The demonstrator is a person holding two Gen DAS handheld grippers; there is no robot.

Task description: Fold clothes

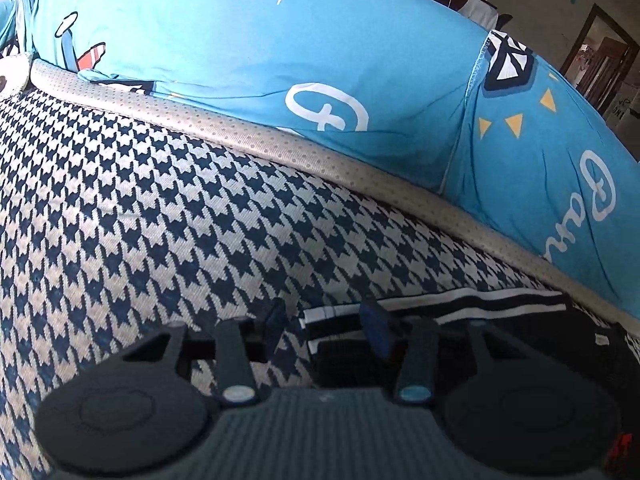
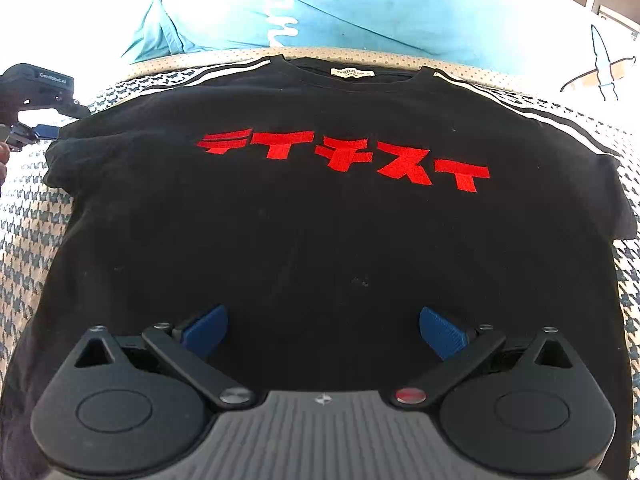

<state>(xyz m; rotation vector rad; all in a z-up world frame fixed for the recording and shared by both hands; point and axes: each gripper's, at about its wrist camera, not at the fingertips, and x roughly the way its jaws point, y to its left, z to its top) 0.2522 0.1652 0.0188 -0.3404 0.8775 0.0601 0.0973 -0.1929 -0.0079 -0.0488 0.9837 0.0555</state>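
Though spread flat and face up, the black T-shirt [image 2: 320, 240] shows no fold; it lies straight ahead of the right gripper [image 2: 324, 330], whose jaws stand wide above its lower half. Off to that gripper's left, the left gripper [image 1: 328, 332] sits at the striped sleeve [image 1: 460, 306], narrowed, grip unclear. Beneath lies houndstooth cloth [image 1: 140, 220], beyond it blue bedding [image 1: 280, 52]. No containers show.

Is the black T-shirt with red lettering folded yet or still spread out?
Spread flat. The black T-shirt with red lettering lies face up on the houndstooth cover, collar label, both striped shoulders and both sleeves showing.
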